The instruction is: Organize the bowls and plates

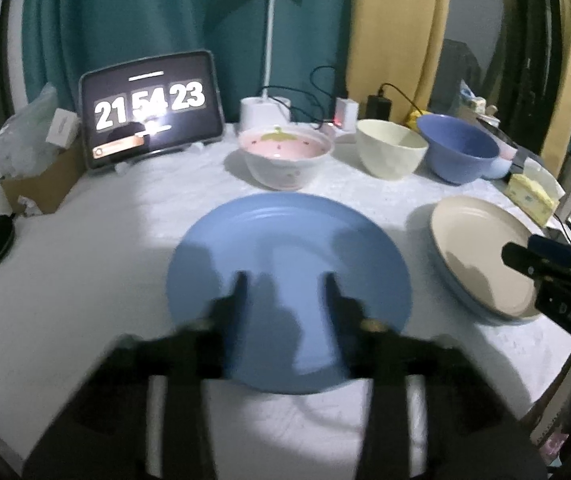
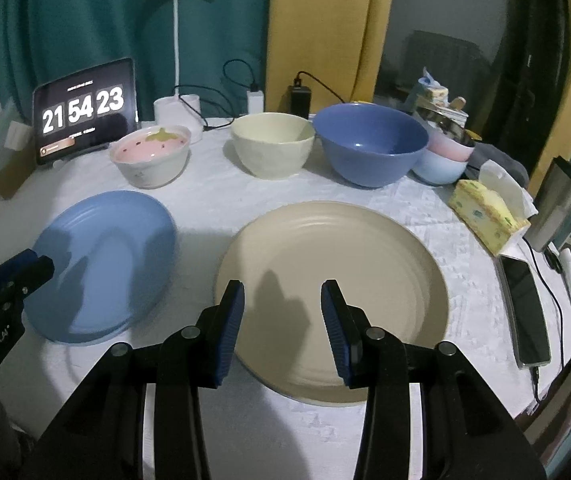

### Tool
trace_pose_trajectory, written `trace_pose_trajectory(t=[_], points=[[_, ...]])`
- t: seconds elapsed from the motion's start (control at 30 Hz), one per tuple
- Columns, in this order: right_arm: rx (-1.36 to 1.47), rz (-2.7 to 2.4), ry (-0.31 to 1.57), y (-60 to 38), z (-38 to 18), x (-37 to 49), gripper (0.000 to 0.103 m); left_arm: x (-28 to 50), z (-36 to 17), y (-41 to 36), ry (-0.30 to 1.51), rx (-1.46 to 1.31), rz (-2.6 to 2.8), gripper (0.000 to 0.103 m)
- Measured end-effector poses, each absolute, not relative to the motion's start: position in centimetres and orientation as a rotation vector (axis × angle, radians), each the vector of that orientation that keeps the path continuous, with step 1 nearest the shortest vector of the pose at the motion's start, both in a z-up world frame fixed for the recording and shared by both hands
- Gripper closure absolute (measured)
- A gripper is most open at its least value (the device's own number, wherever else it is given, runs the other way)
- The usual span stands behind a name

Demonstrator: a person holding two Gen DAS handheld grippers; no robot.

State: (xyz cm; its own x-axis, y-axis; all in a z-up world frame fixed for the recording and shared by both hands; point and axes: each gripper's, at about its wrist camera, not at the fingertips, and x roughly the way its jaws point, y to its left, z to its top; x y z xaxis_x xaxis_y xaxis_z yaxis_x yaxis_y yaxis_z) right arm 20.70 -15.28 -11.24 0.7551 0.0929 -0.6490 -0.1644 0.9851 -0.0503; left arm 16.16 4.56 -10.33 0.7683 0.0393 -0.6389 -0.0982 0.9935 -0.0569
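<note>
Left wrist view: the blue plate [image 1: 289, 292] lies flat on the white tablecloth [image 1: 85, 260], directly under the left gripper [image 1: 285, 284], whose blurred fingers stand apart above the plate's near half with nothing between them. To its right the cream plate [image 1: 481, 256] sits on top of another plate whose bluish edge shows beneath it, and the tip of the right gripper [image 1: 525, 260] reaches in over that stack's right side.

In the right wrist view the right gripper [image 2: 283, 292] hangs over the near part of the cream plate [image 2: 337, 292], its blue-padded jaws parted and holding nothing. The blue plate [image 2: 105, 260] lies to the left, apart from the cream one.

Behind the plates runs a row of bowls: the pink-lined bowl [image 2: 149, 156] at the left, the cream bowl [image 2: 271, 144] in the middle, the large blue bowl [image 2: 369, 144] next to it, and small stacked pastel bowls [image 2: 443, 160] just beside that. Farther back stand a tablet clock [image 2: 85, 108] and a white desk lamp [image 2: 175, 40]. At the right edge lie a yellow tissue pack [image 2: 485, 208] and a phone [image 2: 525, 312].
</note>
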Motion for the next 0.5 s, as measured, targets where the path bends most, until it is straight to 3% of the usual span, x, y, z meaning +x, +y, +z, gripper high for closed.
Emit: trace_pose_trajectory(t=[0.5], points=[[-0.153, 0.181, 0.725, -11.7, -11.7, 22.0, 0.061, 16.4, -11.2, 8.4, 0.697, -0.136, 0.129, 0.046]])
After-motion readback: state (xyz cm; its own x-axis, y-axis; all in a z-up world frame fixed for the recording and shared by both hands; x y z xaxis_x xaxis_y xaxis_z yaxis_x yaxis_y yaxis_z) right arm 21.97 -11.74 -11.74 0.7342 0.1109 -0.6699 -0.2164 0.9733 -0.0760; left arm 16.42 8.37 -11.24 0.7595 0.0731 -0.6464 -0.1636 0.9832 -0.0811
